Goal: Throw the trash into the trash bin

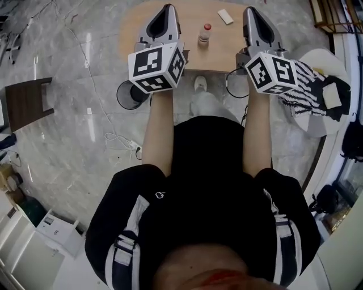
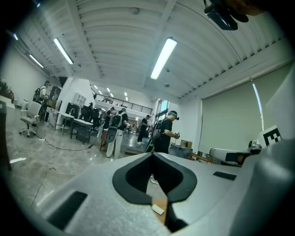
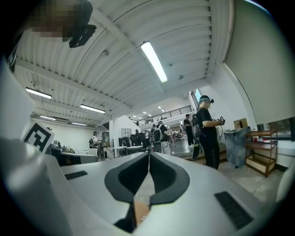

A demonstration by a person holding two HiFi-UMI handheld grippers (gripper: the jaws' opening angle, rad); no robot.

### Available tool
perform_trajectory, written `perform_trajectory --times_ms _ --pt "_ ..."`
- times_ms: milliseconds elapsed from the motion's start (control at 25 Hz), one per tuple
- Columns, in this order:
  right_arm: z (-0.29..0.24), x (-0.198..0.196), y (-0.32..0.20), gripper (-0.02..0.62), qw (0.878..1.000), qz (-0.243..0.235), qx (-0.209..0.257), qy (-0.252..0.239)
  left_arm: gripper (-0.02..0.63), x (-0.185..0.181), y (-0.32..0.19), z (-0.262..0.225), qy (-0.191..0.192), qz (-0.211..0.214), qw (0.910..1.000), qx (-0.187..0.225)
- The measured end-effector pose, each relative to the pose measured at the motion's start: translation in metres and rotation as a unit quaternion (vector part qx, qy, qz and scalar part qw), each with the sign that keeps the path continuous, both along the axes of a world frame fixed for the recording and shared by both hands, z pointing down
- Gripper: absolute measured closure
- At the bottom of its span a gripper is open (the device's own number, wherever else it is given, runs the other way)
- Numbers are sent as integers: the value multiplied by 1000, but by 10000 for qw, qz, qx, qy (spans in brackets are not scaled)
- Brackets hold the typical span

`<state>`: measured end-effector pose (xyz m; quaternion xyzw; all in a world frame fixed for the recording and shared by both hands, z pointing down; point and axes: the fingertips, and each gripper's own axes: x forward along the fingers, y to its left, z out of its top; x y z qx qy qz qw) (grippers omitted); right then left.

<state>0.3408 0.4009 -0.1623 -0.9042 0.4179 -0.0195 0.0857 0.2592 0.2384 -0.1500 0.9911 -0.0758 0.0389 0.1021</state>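
The trash bin [image 1: 121,96] waits on the floor beside the table [image 1: 133,25]. The left gripper [image 1: 168,8], jaws pressed together and empty, hovers level near the bottle [image 1: 205,34] and white scrap [image 1: 225,17], probably lining up for the pickup. The right gripper [image 1: 250,9] is likewise closed.

A pale wooden bench [image 1: 133,25] stands on a glossy grey marble floor [image 1: 74,130]. Left of it sits a dark brown chair [image 1: 25,102]. A white cable [image 1: 116,137] trails over the floor to a power strip [image 1: 136,146]. At the right, a round white seat [image 1: 323,59] carries a black-and-white patterned cloth [image 1: 303,85]. A white box [image 1: 59,229] lies at the lower left, and a wooden rack [image 1: 329,14] shows at the upper right. In the hall beyond, a person in black [image 2: 163,133] stands under a long ceiling light [image 2: 163,57], with others gathered near desks [image 2: 78,124].
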Motion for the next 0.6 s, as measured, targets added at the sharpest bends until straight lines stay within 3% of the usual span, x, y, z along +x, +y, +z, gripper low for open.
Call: perform_trajectory --times_ms 320,600 --pt "-3 62 -33 583 9994 -327 40 -45 601 54 -31 -1 -147 -392 9991 69" --pt "-1 78 -71 583 9979 -648 -4 -55 601 58 -53 -2 -269 -655 9973 183"
